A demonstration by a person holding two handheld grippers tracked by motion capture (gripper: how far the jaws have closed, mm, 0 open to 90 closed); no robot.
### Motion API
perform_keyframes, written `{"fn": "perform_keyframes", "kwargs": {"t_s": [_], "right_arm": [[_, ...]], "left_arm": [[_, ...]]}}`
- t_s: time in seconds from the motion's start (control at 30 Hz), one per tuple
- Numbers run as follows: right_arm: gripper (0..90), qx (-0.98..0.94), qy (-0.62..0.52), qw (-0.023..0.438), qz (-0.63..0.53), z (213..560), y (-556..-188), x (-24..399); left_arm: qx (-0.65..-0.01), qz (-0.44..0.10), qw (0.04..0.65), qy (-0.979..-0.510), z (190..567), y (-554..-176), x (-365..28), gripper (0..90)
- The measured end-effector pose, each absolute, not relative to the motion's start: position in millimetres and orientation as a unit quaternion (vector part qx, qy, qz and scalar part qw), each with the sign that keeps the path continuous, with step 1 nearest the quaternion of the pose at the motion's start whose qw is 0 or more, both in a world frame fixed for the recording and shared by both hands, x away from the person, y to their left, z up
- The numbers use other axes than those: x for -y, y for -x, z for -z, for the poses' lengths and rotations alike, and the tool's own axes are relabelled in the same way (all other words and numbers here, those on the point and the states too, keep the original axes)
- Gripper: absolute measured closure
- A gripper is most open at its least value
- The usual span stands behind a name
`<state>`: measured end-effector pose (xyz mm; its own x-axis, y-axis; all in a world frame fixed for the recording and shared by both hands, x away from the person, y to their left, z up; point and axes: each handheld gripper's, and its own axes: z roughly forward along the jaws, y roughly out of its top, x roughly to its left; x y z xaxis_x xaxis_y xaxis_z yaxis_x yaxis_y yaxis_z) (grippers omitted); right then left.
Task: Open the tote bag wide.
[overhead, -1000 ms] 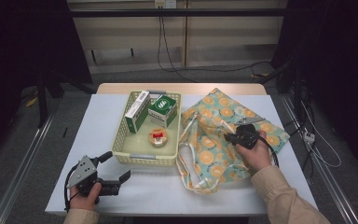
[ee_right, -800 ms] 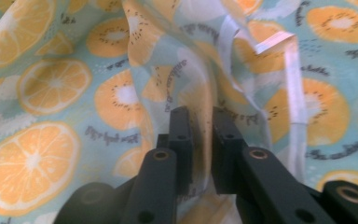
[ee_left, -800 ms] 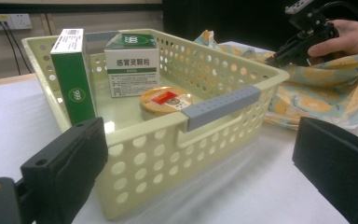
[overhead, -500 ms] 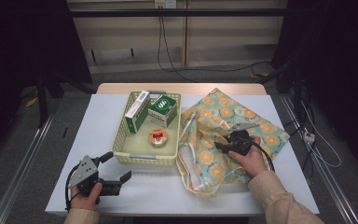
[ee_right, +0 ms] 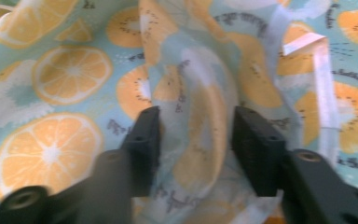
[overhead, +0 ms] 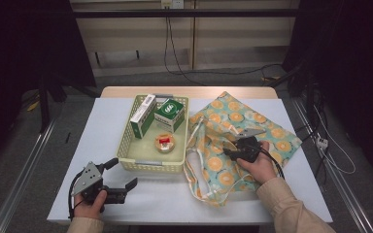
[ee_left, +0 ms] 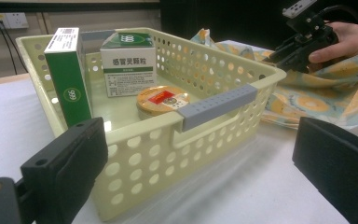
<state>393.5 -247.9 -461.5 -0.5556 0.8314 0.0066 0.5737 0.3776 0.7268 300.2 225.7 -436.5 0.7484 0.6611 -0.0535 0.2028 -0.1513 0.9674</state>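
Right gripper (ee_right: 196, 149), jaws just narrowed yet apart, is set astride a raised fold of the fruit-print bag (overhead: 233, 141) at centre right; nothing is clamped. Basket (overhead: 126, 145) at centre remains loaded, packing judged not begun. Left gripper (overhead: 121, 177) is held open, lower left.

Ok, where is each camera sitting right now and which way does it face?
High view: above the person's side, looking forward and down on the table; both forearms and hands show, with the left gripper and right gripper.
Left gripper view: low on the table, facing the basket; its own open jaws show.
Right gripper view: just above the fruit-print bag; its jaws straddle a fold, apart from it.
Shared: high and left gripper views both show basket, bag and right gripper.
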Motion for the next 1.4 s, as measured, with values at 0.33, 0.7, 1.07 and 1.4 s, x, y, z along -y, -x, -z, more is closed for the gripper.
{"fn": "perform_keyframes", "kwargs": {"t_s": [0.33, 0.7, 1.07, 1.4], "right_arm": [[70.1, -0.810, -0.434, 0.191, -0.345, 461, -396, 251], [88.8, -0.809, -0.439, 0.195, -0.339, 460, -400, 253], [90.0, -0.783, -0.467, 0.167, -0.376, 445, -402, 266], [90.0, -0.767, -0.463, 0.193, -0.399, 390, -408, 280]], "left_arm": [[-0.296, -0.199, 0.583, -0.730, 436, -299, -226, 2.8], [-0.293, -0.198, 0.588, -0.727, 435, -299, -225, 2.7], [-0.298, -0.196, 0.589, -0.725, 431, -301, -222, 2.4], [-0.288, -0.178, 0.589, -0.733, 416, -306, -212, 2.5]]}}
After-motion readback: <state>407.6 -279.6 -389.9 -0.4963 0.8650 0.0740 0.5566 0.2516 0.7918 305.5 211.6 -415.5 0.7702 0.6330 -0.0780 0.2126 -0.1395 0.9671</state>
